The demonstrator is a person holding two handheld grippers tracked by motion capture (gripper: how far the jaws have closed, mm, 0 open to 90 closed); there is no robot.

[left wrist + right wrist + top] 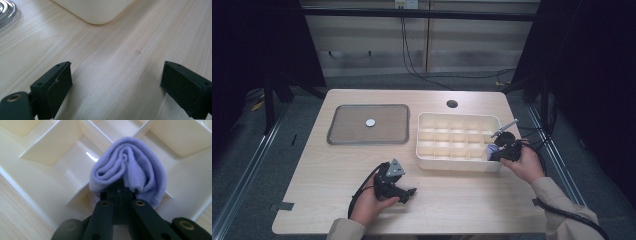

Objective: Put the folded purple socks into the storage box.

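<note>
A light wooden table stands on a grey floor, with dark curtains at both sides and a pale wall with black cables behind. On its left lies a grey tray with a small round thing on it, too small to make out. The left tongs rest low over bare wood, jaws wide apart, nothing between them. The white box has many little rooms. At its right near corner, the right tongs are clamped on a rolled purple cloth; its lower part is hidden behind the jaws.
</note>
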